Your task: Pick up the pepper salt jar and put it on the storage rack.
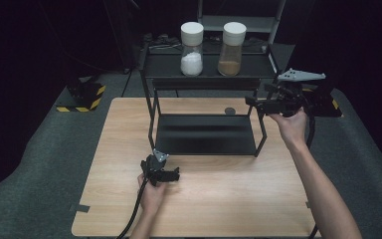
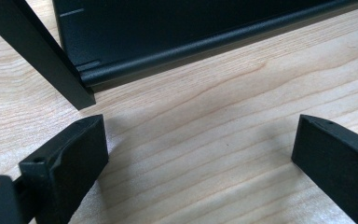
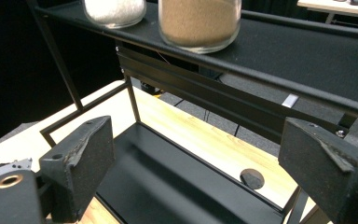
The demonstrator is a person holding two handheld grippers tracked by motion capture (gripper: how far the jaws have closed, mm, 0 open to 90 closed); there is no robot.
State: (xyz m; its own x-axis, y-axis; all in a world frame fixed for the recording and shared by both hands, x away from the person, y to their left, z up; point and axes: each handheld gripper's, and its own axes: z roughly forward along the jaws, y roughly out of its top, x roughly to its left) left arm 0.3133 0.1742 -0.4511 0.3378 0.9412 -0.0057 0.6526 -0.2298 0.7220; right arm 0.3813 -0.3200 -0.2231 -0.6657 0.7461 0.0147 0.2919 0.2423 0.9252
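A black two-tier rack (image 1: 206, 134) stands at the back of the wooden table (image 1: 229, 199). On its top shelf (image 1: 164, 67) stand two clear jars with white lids: one of white grains (image 1: 192, 50) and one of brown grains (image 1: 231, 50) (image 3: 199, 21). My left gripper (image 1: 171, 175) (image 2: 200, 154) rests low on the table just in front of the rack's front left leg (image 2: 42, 56), open and empty. My right gripper (image 1: 252, 102) (image 3: 196, 163) hovers at the rack's right side, between the two shelves, pointing left, open and empty.
A small dark round spot (image 1: 230, 110) (image 3: 252, 178) lies on the table behind the lower shelf (image 3: 177, 186). A yellow-and-black striped block (image 1: 82, 97) sits on the grey floor at the left. Bare tabletop lies in front of the rack.
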